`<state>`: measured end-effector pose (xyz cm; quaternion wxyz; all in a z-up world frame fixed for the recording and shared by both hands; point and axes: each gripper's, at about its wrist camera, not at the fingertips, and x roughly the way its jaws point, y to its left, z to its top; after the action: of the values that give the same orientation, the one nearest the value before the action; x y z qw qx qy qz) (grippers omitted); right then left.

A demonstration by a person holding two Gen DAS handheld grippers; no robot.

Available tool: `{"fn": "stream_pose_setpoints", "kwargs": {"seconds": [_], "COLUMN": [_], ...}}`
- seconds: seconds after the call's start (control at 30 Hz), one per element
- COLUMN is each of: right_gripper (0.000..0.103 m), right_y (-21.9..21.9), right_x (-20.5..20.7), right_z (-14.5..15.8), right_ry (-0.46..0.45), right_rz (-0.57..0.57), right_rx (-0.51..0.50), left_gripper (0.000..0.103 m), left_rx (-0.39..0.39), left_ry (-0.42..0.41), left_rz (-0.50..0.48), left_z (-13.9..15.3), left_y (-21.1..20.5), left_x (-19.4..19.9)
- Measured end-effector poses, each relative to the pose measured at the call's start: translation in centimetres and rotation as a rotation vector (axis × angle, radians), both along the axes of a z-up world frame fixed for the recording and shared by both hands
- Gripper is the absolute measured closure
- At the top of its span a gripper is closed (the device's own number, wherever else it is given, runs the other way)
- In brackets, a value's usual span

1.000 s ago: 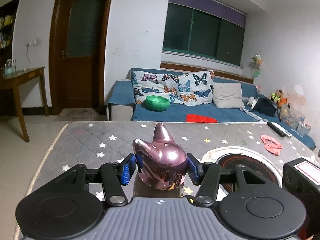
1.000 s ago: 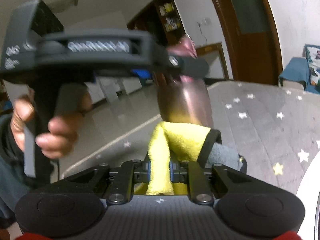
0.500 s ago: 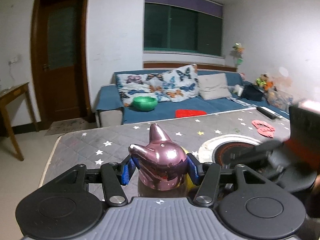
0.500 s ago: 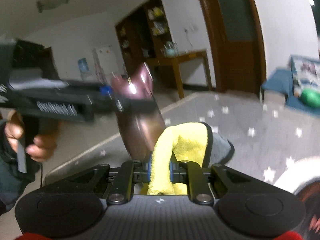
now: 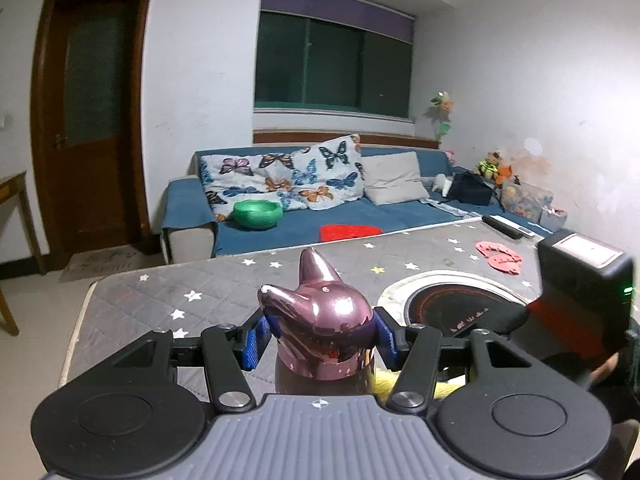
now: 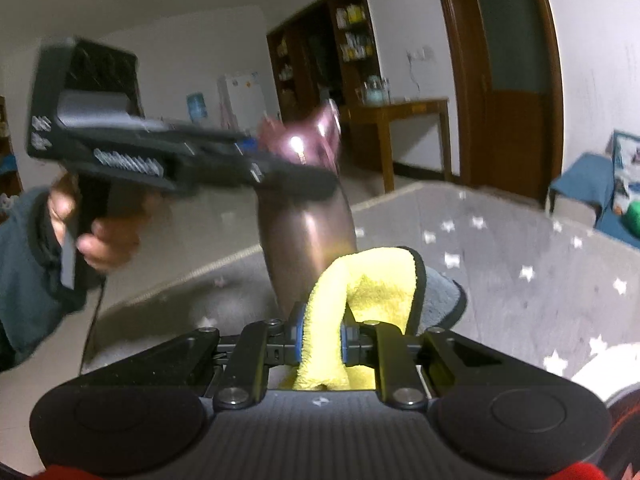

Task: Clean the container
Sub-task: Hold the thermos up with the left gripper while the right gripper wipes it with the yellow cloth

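The table (image 5: 224,280) had a grey star-print cover, with a round cooktop (image 5: 452,300) sunk into it on the right and some pink bits (image 5: 498,256) plus a remote (image 5: 504,226) further back near that edge. Behind it sat a blue sofa (image 5: 400,216) with butterfly pillows (image 5: 280,184), a green bowl (image 5: 258,213) and something red (image 5: 348,232).

The left gripper (image 5: 320,334) was closed around the neck of the pink metallic bottle (image 5: 320,320), blue pads squeezing it just under the eared lid, holding it upright above the table's near left part. The right gripper (image 6: 322,338) was clamped shut on a folded yellow cloth (image 6: 360,292) with a grey backing, and the cloth was pressed right up against the bottle's lower body.

From the left camera the bottle's body was mostly hidden behind its own lid and the gripper housing; only a sliver of yellow showed beside it. The right camera was blurry, so the lid and the hand (image 6: 100,232) on the left gripper's handle were smeared. The bottle's base was hidden behind the cloth.

Plenty of bare cover to the left and ahead; the left table edge dropped off to tiled floor, with a wooden side table (image 6: 400,120) and door (image 5: 96,120) beyond.
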<state>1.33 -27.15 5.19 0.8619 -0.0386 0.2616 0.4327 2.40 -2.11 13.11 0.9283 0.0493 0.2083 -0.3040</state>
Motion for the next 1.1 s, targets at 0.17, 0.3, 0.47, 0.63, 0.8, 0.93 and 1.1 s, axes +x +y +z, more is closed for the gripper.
{"fn": "stream_pose_setpoints", "kwargs": {"seconds": [0.17,0.3,0.47,0.63,0.8,0.93,1.1], "right_gripper": [0.088,0.088,0.088,0.088,0.088,0.088,0.088], "right_y": [0.2,0.3,-0.5,-0.7,0.7,1.0,0.7], "right_x": [-0.2,0.0,-1.1,-2.7,-2.0,-1.3,-0.8], "right_z": [-2.0,-1.6,1.0,4.0,2.5,0.5,-1.0], "right_ry": [0.049,0.068,-0.010,-0.131,-0.102,-0.044,0.023], "right_rz": [-0.003,0.001,0.017,0.029,0.030,0.012,-0.025], "right_rx": [-0.049,-0.027,0.018,0.037,-0.003,-0.023,-0.021], "left_gripper": [0.045,0.045,0.045,0.043,0.043,0.038,0.036], "left_rx": [0.043,0.066,0.073,0.076,0.068,0.063,0.030], "left_ry": [-0.022,-0.030,-0.033,-0.038,-0.049,-0.060,-0.063], "left_rz": [-0.037,-0.055,-0.062,-0.035,0.081,0.189,0.345], "left_z": [0.1,0.2,0.2,0.1,-0.1,-0.3,-0.7], "left_y": [-0.2,-0.2,-0.1,-0.3,-1.3,-2.2,-3.5], "left_x": [-0.4,-0.4,-0.3,-0.5,-1.7,-2.7,-4.0]}}
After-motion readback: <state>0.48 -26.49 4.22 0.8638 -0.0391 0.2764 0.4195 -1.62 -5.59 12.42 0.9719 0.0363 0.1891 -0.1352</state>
